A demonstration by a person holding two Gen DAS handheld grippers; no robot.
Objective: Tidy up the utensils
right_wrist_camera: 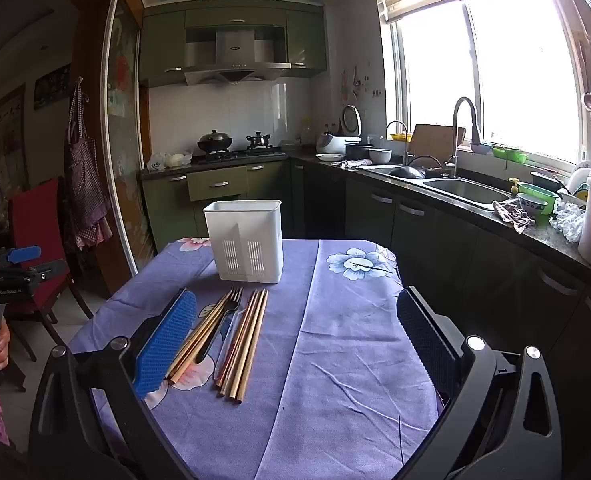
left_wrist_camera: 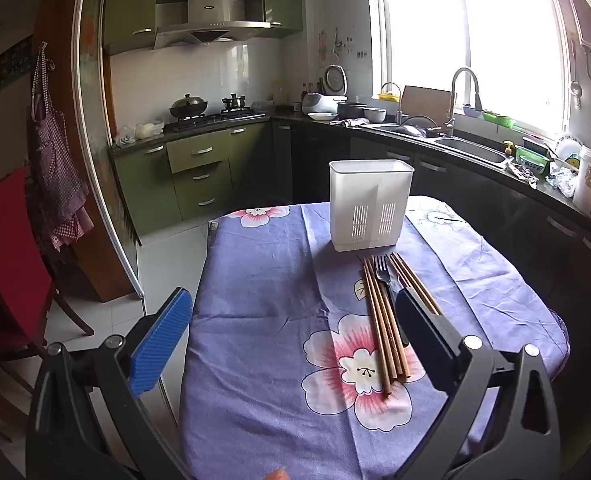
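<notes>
A white utensil holder [left_wrist_camera: 370,205] stands upright at the far end of the table; it also shows in the right wrist view [right_wrist_camera: 247,240]. In front of it lie several wooden chopsticks [left_wrist_camera: 383,332] and a black fork [left_wrist_camera: 384,274], side by side on the cloth. They show in the right wrist view too: chopsticks [right_wrist_camera: 251,340], fork [right_wrist_camera: 225,320]. My left gripper [left_wrist_camera: 295,336] is open and empty, its right finger [left_wrist_camera: 423,336] beside the chopsticks. My right gripper [right_wrist_camera: 295,340] is open and empty above the cloth, its left finger [right_wrist_camera: 167,344] next to the utensils.
The table carries a purple floral cloth [left_wrist_camera: 263,340]. A red chair [left_wrist_camera: 7,256] stands to the left. Kitchen counters with a sink [right_wrist_camera: 467,190] and dishes run along the right. The left gripper body [right_wrist_camera: 19,268] shows at the far left of the right wrist view.
</notes>
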